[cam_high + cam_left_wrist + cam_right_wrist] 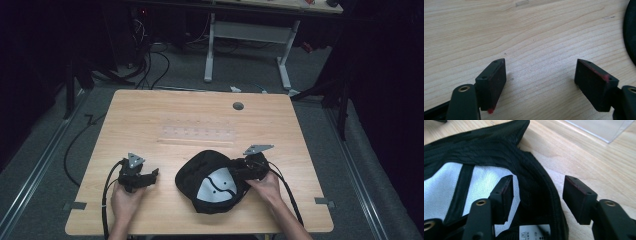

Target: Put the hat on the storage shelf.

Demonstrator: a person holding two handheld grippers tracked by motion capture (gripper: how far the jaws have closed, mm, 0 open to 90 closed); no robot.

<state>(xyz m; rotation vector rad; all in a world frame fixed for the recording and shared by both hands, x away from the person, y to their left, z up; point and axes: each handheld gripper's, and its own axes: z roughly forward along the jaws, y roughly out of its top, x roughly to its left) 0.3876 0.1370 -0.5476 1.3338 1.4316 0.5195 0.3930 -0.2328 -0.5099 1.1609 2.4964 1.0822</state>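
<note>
A black cap (pixel 210 182) lies upside down on the wooden table (pixel 150 110), its white lining (pixel 216 187) facing up. My right gripper (pixel 235 172) reaches it from the right. In the right gripper view the cap's rim (pixel 541 192) runs between the jaws of the right gripper (pixel 537 187): one jaw is inside over the lining, the other outside over the table. The pads stand apart from the fabric, so it is open. My left gripper (pixel 152 175) rests left of the cap, open over bare wood (pixel 540 75). The cap's edge (pixel 631 32) shows at its far right.
A clear plastic strip (pixel 197 134) lies across the table's middle beyond the cap, also in the right gripper view (pixel 599 127). A round cable hole (pixel 238 106) sits near the far edge. Tape marks (pixel 75 205) are at the near corners. Cables trail from both grippers.
</note>
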